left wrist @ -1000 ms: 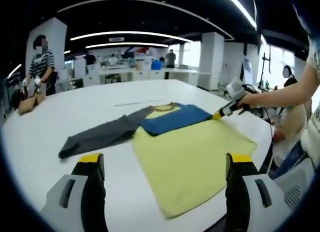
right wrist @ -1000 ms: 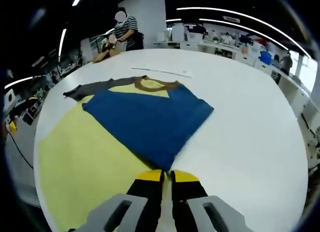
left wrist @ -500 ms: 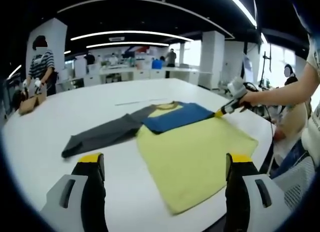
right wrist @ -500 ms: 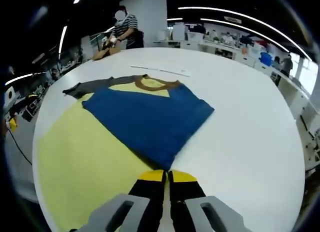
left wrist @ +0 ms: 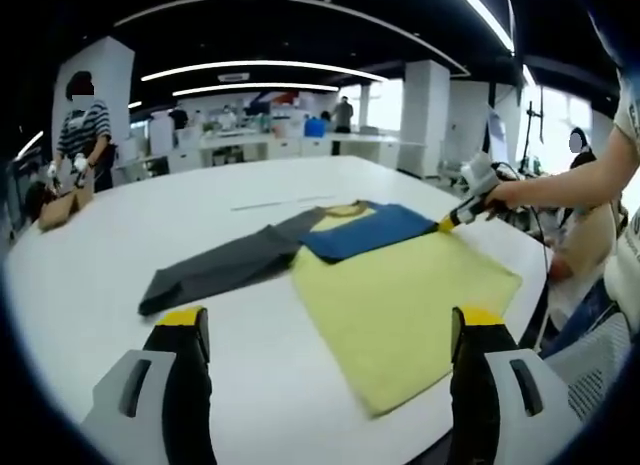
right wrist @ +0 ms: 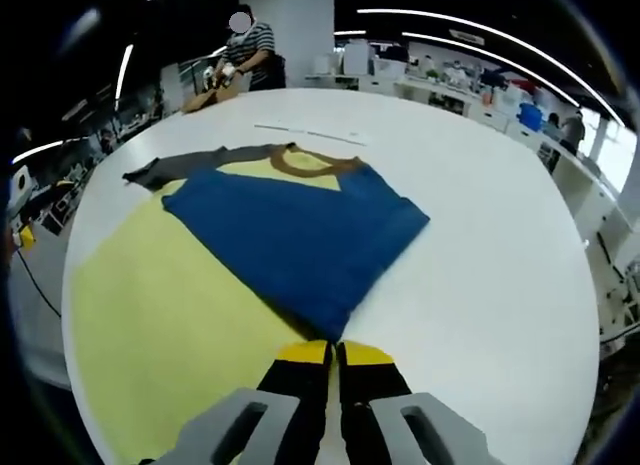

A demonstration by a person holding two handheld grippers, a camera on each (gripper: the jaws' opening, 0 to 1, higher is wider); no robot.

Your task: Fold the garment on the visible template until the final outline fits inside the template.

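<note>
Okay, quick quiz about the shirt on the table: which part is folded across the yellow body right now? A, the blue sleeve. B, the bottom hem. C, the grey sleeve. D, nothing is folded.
A: the blue sleeve lies folded across the yellow body of the shirt, its tip pinched in the right gripper, while the grey sleeve lies stretched out flat on the white table.

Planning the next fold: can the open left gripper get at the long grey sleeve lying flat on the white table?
Probably yes. The left gripper is open and holds nothing, and the grey sleeve lies spread on the white table ahead of it, with bare tabletop between and nothing lying across the way.
</note>
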